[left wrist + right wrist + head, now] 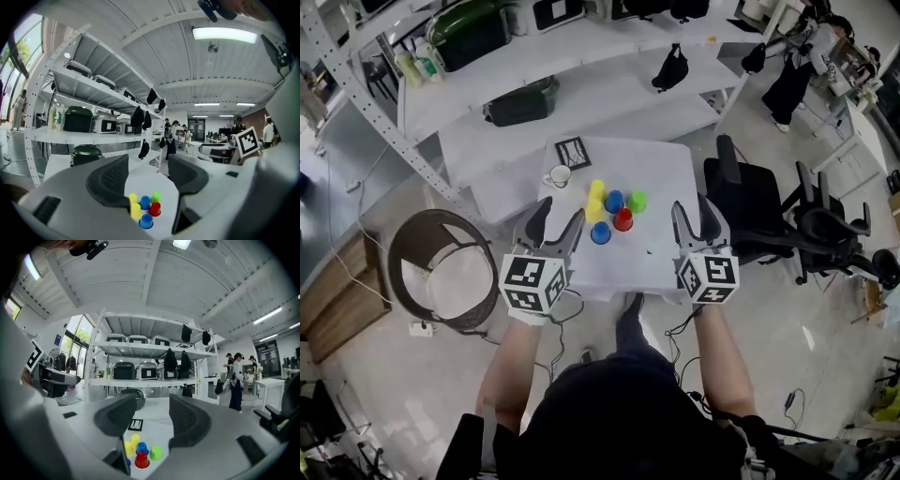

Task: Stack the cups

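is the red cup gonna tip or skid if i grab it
The red cup looks small and plastic, so it is probably light and apt to skid on the smooth white table if nudged. It seems wider at the bottom, so tipping looks unlikely. The green cup and a blue cup stand close, so a push could knock them.

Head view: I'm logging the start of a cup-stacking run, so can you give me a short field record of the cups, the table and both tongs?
surface: white square table
cups: six small plastic ones, none stacked: two yellow cups, two blue cups, one red cup, one green cup
other items: white ceramic mug, black-and-white marker card
left tongs: open, empty, short of the cups
right tongs: open, empty, short of the cups
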Tool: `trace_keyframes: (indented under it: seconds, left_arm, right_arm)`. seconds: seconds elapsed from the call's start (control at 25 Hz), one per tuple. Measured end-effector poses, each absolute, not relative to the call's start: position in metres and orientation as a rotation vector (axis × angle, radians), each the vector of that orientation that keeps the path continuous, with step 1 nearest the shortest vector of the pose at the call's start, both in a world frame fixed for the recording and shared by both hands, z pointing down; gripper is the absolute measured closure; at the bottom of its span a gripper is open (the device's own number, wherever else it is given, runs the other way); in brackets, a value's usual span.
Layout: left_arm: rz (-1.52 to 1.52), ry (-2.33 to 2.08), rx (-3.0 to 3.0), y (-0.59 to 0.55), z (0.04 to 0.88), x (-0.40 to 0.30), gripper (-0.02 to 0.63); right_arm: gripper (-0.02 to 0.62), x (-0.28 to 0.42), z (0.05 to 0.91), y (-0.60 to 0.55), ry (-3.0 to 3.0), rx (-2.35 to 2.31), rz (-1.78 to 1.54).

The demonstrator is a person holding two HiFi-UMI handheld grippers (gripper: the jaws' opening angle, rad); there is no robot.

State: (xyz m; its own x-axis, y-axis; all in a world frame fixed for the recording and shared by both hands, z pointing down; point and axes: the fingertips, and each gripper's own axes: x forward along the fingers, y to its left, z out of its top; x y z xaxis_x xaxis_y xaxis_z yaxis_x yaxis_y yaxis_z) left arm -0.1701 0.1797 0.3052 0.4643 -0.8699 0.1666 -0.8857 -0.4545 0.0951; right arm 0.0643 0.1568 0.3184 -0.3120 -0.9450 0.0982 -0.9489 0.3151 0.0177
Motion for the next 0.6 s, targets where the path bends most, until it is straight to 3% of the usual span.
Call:
trace_keyframes:
  seconds: [0.6]
  left_arm:
    - [0.408,-1.577,2.256,0.030,0.401,-0.129,0.360]
  right_arm:
    - [0.386,0.068,0.458,-0.024,-2.515,1.374,0.433]
